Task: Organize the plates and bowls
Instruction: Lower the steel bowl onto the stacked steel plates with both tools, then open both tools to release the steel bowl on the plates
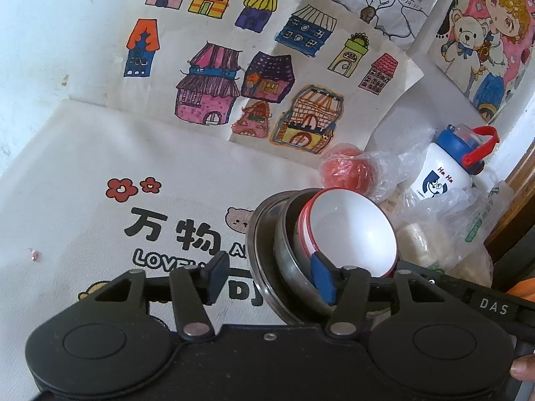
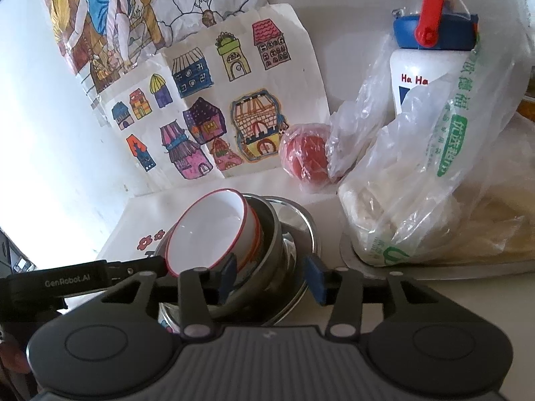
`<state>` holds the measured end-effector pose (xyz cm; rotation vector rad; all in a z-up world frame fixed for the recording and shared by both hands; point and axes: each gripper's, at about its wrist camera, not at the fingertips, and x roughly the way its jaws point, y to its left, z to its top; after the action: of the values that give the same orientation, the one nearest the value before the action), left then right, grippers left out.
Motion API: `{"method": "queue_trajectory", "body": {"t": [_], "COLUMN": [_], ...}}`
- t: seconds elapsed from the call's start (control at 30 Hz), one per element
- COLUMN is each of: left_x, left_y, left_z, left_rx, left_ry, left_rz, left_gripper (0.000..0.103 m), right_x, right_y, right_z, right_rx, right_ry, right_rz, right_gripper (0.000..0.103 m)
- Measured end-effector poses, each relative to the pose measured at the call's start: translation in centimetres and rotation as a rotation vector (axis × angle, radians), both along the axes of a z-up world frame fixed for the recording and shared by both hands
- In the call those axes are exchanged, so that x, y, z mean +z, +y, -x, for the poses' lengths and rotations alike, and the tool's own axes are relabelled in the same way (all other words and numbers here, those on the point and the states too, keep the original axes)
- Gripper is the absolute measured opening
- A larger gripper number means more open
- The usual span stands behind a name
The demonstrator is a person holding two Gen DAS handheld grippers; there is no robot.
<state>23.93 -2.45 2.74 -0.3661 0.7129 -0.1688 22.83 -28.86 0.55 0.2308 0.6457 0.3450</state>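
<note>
A white ceramic bowl with a thin red rim (image 2: 209,230) sits tilted inside a stainless-steel bowl (image 2: 272,234), which in turn rests in a wider shallow steel plate (image 2: 302,234). The nested stack stands on a white printed cloth (image 1: 100,167) covering the counter, toward its back right part, just beside a red ball wrapped in clear film (image 2: 306,155) and a plastic bag of pale food (image 2: 434,200) that lies in another steel dish (image 2: 434,264) at the right edge. A white drink bottle with a blue cap and red strap (image 1: 448,167) stands behind the bag.

The stacking step looks nearly done: the dishes are already gathered into one pile, though the white bowl leans rather than sitting level.

The left gripper (image 1: 271,277) is spread wide; its right finger (image 1: 322,277) lies at the white bowl's near rim, whether touching I cannot tell, and its left finger hangs over bare cloth, so it grips nothing. The right gripper (image 2: 272,277) is also open, its fingers straddling the near side of the steel bowl without closing on it.

The next move probably calls for settling the white bowl flat, or closing on a steel rim to carry the pile.
</note>
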Motion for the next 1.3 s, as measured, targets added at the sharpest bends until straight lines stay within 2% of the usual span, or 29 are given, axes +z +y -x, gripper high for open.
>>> {"method": "queue_trajectory", "body": {"t": [0.07, 0.4, 0.73, 1.13, 1.3], "left_x": [0.1, 0.7, 1.3, 1.5, 1.6], "left_y": [0.1, -0.1, 0.3, 0.2, 0.1], "left_z": [0.3, 1.4, 2.7, 4.3, 4.9], "left_rx": [-0.001, -0.001, 0.025, 0.039, 0.039], "left_ry": [-0.012, -0.074, -0.134, -0.171, -0.181], "left_rz": [0.007, -0.026, -0.061, -0.087, -0.097], "left_gripper": [0.069, 0.076, 0.094, 0.102, 0.102], "right_x": [0.2, 1.2, 1.6, 1.9, 1.8], "right_y": [0.0, 0.7, 1.0, 1.0, 0.8], "right_z": [0.2, 2.0, 4.6, 7.2, 8.2], "right_rx": [0.001, -0.006, -0.038, -0.079, -0.101], "right_ry": [-0.013, -0.1, -0.202, -0.282, -0.299], "right_rz": [0.0, 0.045, 0.063, 0.065, 0.064], "right_gripper": [0.059, 0.071, 0.087, 0.102, 0.103]}}
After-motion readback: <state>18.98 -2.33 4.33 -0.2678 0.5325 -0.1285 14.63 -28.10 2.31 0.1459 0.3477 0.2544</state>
